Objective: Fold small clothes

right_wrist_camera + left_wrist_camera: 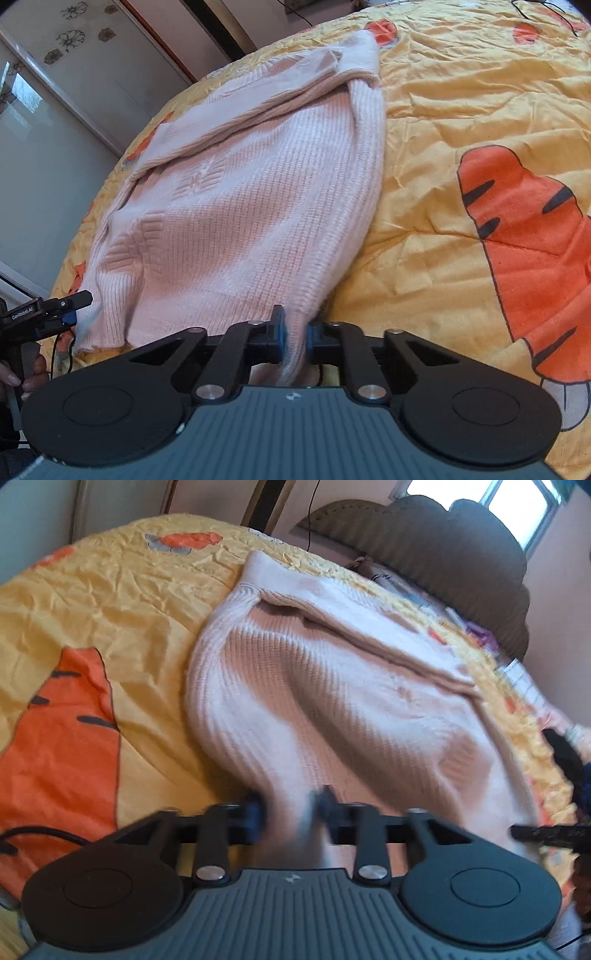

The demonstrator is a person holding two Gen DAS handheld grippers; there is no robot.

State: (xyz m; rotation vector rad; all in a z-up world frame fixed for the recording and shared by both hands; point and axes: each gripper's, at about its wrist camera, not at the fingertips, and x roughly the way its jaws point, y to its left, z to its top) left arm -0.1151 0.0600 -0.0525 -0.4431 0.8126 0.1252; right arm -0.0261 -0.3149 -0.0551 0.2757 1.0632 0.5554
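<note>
bedroom: yellow bedspread (461, 122) printed with orange striped tiger shapes, wrinkled across a bed; brown padded headboard (443, 542) and a bright window at the far end in the left wrist view, pale sliding wardrobe doors (74, 92) beyond the bed in the right wrist view.
garment: pink knit sweater (240, 206) lies flat on the bedspread, hem toward both tools, body running away from them; one sleeve (291, 99) is folded across the upper part.
long axis: hem to neck, roughly in line with the way both grippers point, so the far end lies straight ahead and up the bed.
left gripper (291, 808): clamped on a bunched bit of the hem at one near corner; fabric rises between the blurred pads. seen from the right wrist view it sits off to the left side of the hem (70, 306).
right gripper (295, 332): jaws pinched on the hem's other near corner, knit pulled up between the blue pads.
nearer hand: neither has the edge; each holds its own corner, with the width of the hem between them.
person: fingers wrapped on the left tool's handle (26, 373) at the frame's edge.
material: soft ribbed knit with raised cable and block patterns, thick, limp, likely to sag between the two grips.
coming move, as judged: carrying the hem forward over the body toward the neck, both corners level, or the fold will skew.
</note>
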